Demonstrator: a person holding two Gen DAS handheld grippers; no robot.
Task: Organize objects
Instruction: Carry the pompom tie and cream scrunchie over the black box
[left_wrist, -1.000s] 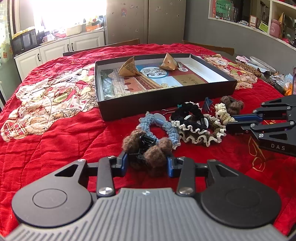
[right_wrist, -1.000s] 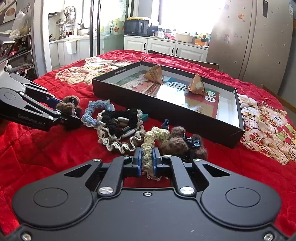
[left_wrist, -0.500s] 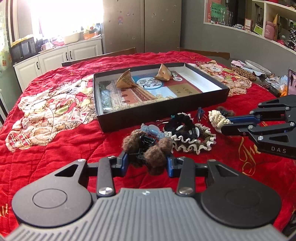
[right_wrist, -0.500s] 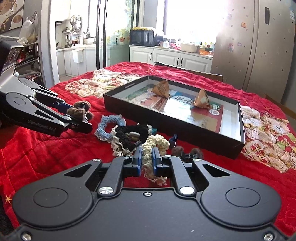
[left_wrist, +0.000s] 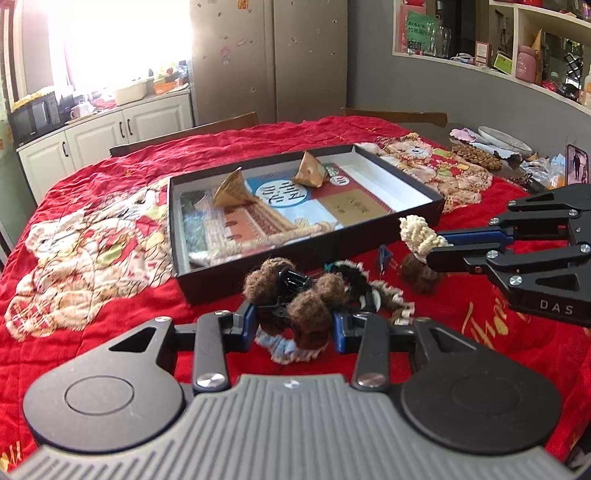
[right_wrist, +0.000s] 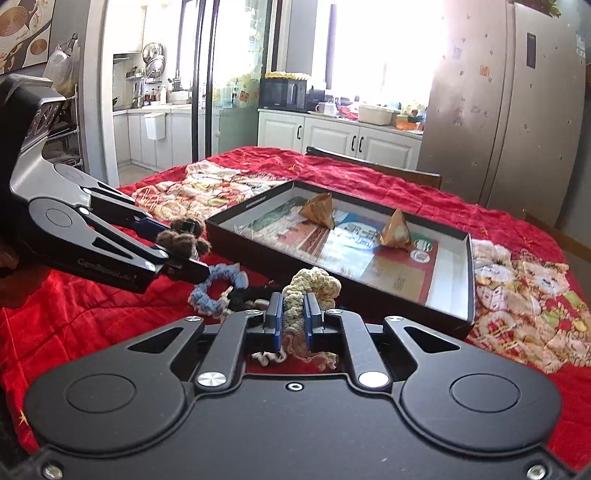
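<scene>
We hold the left gripper (left_wrist: 293, 325) clenched on a black plastic claw clip covered in brown fuzzy pom-poms (left_wrist: 291, 295); its blue pads press the clip from both sides. We hold the right gripper (right_wrist: 293, 319) clamped nearly shut on a cream crocheted yarn scrunchie (right_wrist: 310, 290), which bunches above the pads and trails loose loops below them.

Compared with a second ago, both loads have risen. The clip and the scrunchie then lay among the pile on the red quilted cloth (left_wrist: 110, 317); now each hangs clear of it, and the pile sits lower in both views. Neither grip has changed width.

Left on the cloth, just near of the box, are a blue crocheted scrunchie (right_wrist: 218, 290), a black scrunchie with a frilled cream edge (left_wrist: 364, 282), a second brown pom-pom clip (left_wrist: 419, 275) and a small blue clip (left_wrist: 384, 254).

Beyond them lies the shallow black cardboard box (left_wrist: 406, 229), open, with printed paper on its floor and two folded gold paper pyramids (left_wrist: 232, 190) at its far side.

We judge that the lift is complete for both items and that the next step is carrying them forward over the near wall of the box. The trailing loops of the cream scrunchie could catch on that wall, so the right hand needs clearance.
</scene>
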